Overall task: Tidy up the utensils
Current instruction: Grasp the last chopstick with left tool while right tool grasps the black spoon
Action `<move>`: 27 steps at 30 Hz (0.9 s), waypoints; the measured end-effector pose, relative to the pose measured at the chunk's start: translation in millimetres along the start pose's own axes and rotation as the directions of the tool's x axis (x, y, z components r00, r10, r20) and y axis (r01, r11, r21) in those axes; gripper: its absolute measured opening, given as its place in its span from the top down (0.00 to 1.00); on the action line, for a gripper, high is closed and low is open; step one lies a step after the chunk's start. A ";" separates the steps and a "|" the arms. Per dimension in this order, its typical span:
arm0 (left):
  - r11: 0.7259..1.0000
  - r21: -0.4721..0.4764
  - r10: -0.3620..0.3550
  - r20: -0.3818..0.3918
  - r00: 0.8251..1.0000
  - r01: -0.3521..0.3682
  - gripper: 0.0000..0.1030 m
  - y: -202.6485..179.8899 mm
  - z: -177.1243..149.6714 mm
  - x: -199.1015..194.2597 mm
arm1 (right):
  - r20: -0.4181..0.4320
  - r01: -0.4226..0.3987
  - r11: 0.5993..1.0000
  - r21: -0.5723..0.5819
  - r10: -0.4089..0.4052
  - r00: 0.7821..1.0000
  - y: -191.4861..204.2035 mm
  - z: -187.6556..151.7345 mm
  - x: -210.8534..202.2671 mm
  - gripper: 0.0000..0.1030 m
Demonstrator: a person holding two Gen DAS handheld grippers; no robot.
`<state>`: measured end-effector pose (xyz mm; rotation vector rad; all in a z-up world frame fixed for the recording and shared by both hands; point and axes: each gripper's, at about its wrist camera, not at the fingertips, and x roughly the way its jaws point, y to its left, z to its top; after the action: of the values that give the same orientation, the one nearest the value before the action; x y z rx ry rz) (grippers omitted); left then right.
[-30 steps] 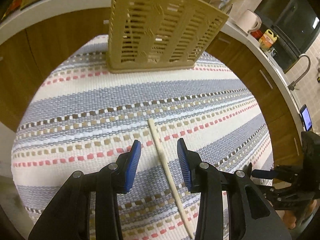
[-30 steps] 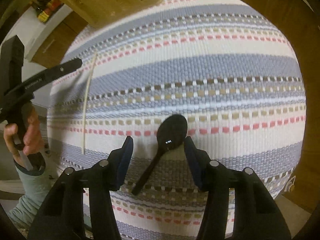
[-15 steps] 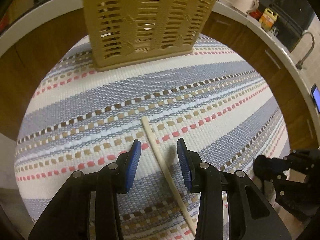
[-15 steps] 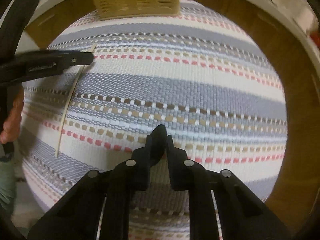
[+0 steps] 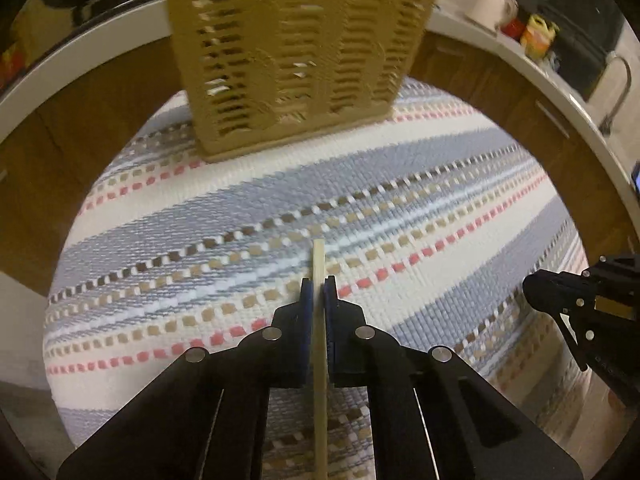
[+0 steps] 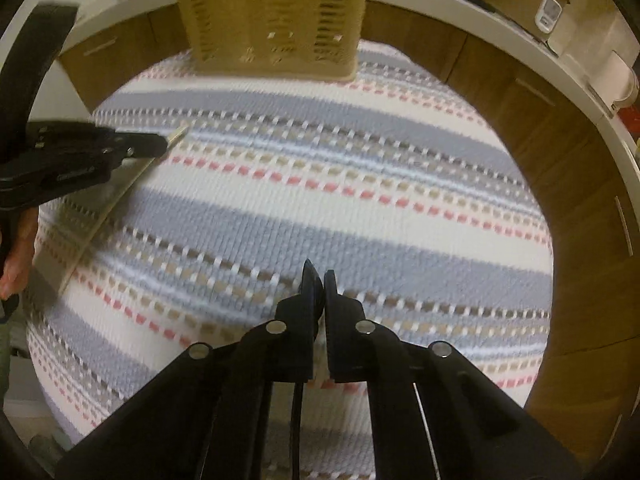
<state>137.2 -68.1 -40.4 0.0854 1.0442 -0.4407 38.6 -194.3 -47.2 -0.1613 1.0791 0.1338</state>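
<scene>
My left gripper (image 5: 319, 288) is shut on a pale wooden chopstick (image 5: 319, 256), whose tip sticks out past the blue pads. It also shows at the left of the right wrist view (image 6: 152, 146), with the chopstick (image 6: 116, 196) slanting down from it. My right gripper (image 6: 319, 280) is shut on a black spoon (image 6: 310, 280), seen edge-on between the pads, its handle (image 6: 297, 420) running back under the gripper. A tan slotted utensil basket (image 5: 296, 52) stands upright at the far edge of the striped mat (image 5: 400, 184); it also shows in the right wrist view (image 6: 272, 12).
The mat (image 6: 360, 184) lies on a wooden table (image 5: 100, 92). A white counter (image 5: 520, 52) curves behind with a paper roll (image 5: 490, 4), bottles (image 5: 538, 36) and a tap (image 5: 618, 92). The right gripper (image 5: 576, 304) shows at the right of the left wrist view.
Both grippers have shut, the left on the chopstick and the right on the spoon. Both have lifted off the mat and turned toward the basket.
</scene>
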 end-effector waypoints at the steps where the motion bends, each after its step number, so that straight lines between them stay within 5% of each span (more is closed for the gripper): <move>1: 1.000 -0.011 -0.009 0.016 1.000 0.010 0.97 3.0 1.2 -2.6 | 0.008 0.000 1.000 0.010 0.000 1.000 -3.9 3.4 -0.3 0.97; 9: 0.992 -0.062 -0.106 0.093 0.990 0.112 0.97 10.2 3.3 -22.2 | 0.106 -0.120 0.990 0.077 0.111 0.988 -25.0 12.0 -10.9 0.97; 15: 0.985 -0.096 -0.126 0.148 0.981 0.141 0.97 17.3 2.9 -40.4 | 0.120 -0.121 0.988 0.096 0.109 0.987 -26.3 15.4 -6.9 0.97; 24: 0.991 -0.111 -0.071 0.000 0.997 0.071 0.96 29.4 2.0 -13.4 | -0.088 -0.155 0.987 0.046 0.159 0.983 -38.0 30.1 23.9 0.96; 27: 0.991 -0.116 -0.072 -0.006 0.997 0.071 0.96 32.3 2.8 -12.5 | -0.137 -0.194 0.978 0.071 0.202 0.970 -44.7 33.6 28.3 0.86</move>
<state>146.8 -35.6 -32.9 -0.0536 1.0828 -0.4444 89.2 -230.7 -53.7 -0.0104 1.2409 0.2742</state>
